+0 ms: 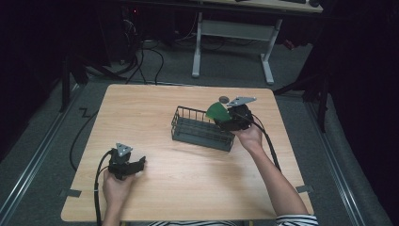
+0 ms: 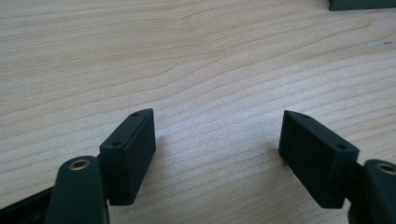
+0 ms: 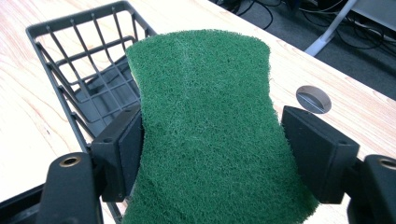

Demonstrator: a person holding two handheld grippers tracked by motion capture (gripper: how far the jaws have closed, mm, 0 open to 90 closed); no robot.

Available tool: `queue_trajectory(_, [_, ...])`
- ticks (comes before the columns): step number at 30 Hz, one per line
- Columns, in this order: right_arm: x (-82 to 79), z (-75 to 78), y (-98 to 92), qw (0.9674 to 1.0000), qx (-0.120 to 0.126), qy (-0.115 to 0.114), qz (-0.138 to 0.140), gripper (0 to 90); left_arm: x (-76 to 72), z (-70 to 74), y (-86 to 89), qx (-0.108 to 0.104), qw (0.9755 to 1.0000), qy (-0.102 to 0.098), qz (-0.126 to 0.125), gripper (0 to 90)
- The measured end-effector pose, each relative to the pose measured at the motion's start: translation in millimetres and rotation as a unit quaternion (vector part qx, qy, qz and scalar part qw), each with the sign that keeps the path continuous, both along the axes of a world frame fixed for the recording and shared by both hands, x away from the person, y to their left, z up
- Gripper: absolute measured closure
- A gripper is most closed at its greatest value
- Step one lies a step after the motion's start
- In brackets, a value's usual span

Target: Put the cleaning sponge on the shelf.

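Over the right end of the dark wire basket (image 1: 202,128), I've got the right gripper (image 1: 225,117) clamped on a green, waisted scouring pad (image 3: 205,126). Its jaws pinch the pad at its narrow middle, one on each long edge. From the right gripper view, the pad's long axis runs straight away from my camera, far rounded end out above the basket's rim, green fibre face turned up toward the lens. I can't read any brand, label or writing on the pad, basket or grippers.

Down at the near left of the pale wooden table (image 1: 164,188), my left gripper (image 1: 136,165) sits low over bare wood, jaws spread wide with nothing between them. A round grey cap (image 3: 313,99) sits set into the tabletop just beyond the pad.
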State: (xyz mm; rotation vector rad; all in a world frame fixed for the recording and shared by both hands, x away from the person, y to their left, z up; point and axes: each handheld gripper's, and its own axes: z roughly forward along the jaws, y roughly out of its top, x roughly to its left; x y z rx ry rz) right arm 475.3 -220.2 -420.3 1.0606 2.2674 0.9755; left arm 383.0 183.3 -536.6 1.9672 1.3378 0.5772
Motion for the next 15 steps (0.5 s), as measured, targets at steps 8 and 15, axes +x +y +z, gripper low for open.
queue_trajectory(8, [2.7, -4.6, 4.3, 0.9998, -0.018, 0.001, -0.002, 24.9, 0.0, 0.0, 0.0, 0.0, 1.0, 0.0, 0.0, 27.6])
queue_trajectory(15, [1.7, -9.9, 4.7, 0.9994, -0.034, 0.007, 0.001, 24.5, 0.0, 0.0, 0.0, 0.0, 1.0, 0.0, 0.0, 27.6])
